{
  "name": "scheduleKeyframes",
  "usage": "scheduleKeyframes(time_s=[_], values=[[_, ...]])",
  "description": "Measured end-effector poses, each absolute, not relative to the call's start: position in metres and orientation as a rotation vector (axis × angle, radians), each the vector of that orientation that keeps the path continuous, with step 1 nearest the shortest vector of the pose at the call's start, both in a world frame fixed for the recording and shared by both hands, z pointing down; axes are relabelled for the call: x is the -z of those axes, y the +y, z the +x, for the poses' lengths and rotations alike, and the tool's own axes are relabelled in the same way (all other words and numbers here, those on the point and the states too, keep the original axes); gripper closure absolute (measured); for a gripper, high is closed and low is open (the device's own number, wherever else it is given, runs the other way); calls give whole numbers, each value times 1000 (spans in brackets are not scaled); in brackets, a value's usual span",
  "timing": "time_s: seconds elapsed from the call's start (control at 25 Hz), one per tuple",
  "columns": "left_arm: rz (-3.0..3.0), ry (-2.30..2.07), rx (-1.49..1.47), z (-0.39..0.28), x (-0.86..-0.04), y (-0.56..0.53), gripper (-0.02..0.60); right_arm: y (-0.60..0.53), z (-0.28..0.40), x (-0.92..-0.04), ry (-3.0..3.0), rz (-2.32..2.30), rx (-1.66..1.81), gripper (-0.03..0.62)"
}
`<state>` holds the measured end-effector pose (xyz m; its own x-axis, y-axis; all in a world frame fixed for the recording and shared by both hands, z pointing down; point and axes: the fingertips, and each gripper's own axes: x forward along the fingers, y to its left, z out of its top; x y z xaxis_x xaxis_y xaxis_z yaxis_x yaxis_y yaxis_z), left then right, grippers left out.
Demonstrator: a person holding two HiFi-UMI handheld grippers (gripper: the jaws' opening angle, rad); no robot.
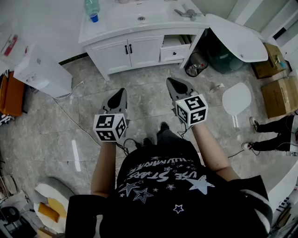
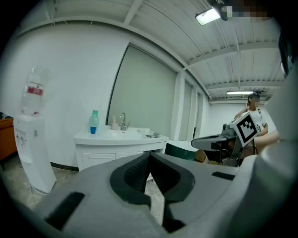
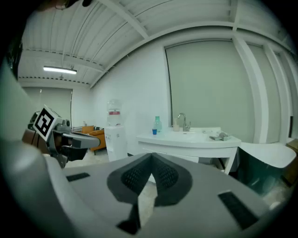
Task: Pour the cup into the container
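Observation:
A small blue cup [image 1: 94, 18] stands beside a green bottle [image 1: 91, 6] at the left end of the white vanity top [image 1: 116, 23], left of the sink basin [image 1: 141, 18]. The cup also shows in the left gripper view [image 2: 92, 130] and the right gripper view [image 3: 154, 132]. Both grippers hang in the air over the floor, well short of the vanity. My left gripper [image 1: 123, 90] is shut with nothing between its jaws. My right gripper [image 1: 169, 81] is shut and empty too. The jaw tips meet in both gripper views [image 2: 150, 155] [image 3: 151, 155].
A water dispenser [image 1: 42, 69] stands at the left, with a cable on the floor. A trash bin [image 1: 195, 64] sits right of the vanity beside a white table [image 1: 235, 37]. Cardboard boxes [image 1: 279, 95] and another person's legs [image 1: 272, 135] are at the right.

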<state>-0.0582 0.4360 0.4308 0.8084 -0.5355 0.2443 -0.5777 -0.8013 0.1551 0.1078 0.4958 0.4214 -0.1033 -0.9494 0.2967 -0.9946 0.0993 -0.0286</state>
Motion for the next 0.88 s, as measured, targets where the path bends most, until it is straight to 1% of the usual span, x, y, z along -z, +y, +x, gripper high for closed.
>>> scheduleKeyframes(time_s=[0.28, 0.6, 0.88], values=[[2783, -860, -280, -58, -433, 429, 571, 486, 101, -426, -2183, 1951, -342, 589], [2767, -884, -277, -68, -432, 420, 571, 479, 110, -420, -2183, 2035, -373, 588], [2739, -896, -283, -68, -447, 411, 571, 469, 124, -429, -2200, 2066, -378, 586]])
